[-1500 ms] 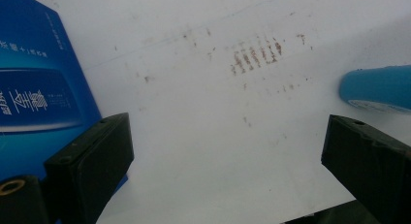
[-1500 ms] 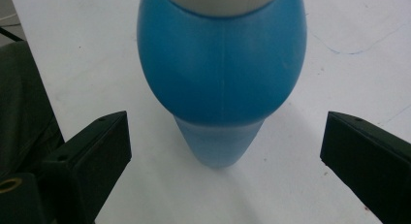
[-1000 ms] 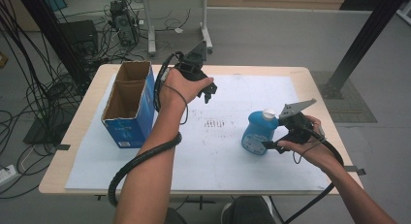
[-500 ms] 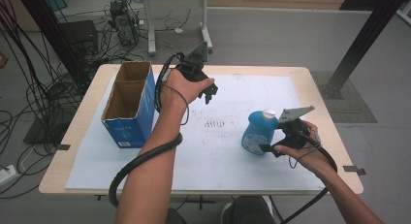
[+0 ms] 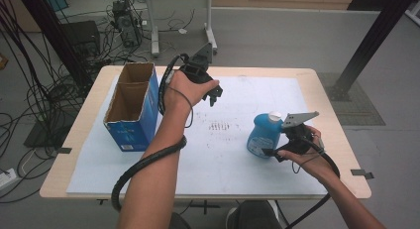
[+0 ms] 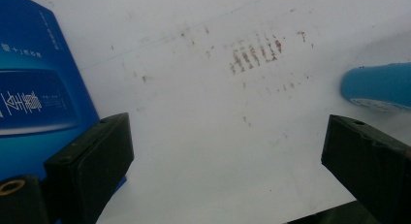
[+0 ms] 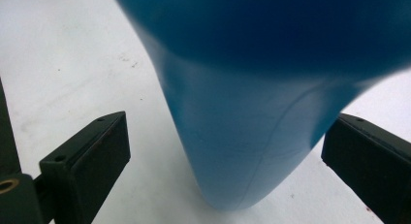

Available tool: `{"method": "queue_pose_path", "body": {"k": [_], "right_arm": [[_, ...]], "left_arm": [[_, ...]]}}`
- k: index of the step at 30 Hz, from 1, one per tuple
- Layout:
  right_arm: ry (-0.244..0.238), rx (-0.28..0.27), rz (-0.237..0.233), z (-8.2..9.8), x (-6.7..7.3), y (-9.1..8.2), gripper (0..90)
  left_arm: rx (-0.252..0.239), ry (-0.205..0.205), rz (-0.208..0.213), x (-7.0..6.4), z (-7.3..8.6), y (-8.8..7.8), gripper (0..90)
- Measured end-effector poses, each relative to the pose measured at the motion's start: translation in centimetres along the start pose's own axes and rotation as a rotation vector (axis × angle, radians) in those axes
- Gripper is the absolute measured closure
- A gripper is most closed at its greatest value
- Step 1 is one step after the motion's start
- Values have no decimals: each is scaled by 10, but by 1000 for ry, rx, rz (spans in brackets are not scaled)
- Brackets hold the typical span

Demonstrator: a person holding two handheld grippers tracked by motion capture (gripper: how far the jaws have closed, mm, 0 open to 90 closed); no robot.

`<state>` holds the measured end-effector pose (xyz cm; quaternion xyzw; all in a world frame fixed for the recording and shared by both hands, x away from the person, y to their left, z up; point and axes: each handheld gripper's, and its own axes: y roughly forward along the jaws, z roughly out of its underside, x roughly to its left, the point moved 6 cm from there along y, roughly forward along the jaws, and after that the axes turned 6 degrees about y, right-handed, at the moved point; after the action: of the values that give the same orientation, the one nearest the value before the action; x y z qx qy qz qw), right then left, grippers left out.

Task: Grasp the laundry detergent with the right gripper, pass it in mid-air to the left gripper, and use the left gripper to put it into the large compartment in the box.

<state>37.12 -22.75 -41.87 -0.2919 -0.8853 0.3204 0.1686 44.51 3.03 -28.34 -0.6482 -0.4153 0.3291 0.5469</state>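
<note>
A blue plastic bottle [image 5: 259,134] with a white cap stands on the white sheet at the right of the table. My right gripper [image 5: 270,152] is at its base, open, with the bottle [image 7: 242,122] between the two jaws and a gap on each side. My left gripper [image 5: 216,96] is held above the middle back of the table, open and empty. Its view looks down on the sheet, with the blue box [image 6: 34,93] at its left and the bottle [image 6: 378,86] at its right.
An open blue cardboard box [image 5: 130,107] stands at the left of the table. Faint reddish marks [image 5: 220,126] stain the middle of the white sheet [image 5: 208,164]. Cables, a desk frame and a dark post lie beyond the table.
My right gripper has slid a little left, closer around the bottle's base. The left gripper has hardly moved.
</note>
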Motion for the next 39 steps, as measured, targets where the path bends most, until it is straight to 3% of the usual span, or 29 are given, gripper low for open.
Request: {"method": "queue_pose_path", "body": {"k": [16,39], "right_arm": [[9,-41,-3,-2,1,3,30],[-5,-49,9,-1,1,2,30]], "left_arm": [[0,1,5,-1,-2,2,50],[-8,7,10,-2,-4,1,50]]}}
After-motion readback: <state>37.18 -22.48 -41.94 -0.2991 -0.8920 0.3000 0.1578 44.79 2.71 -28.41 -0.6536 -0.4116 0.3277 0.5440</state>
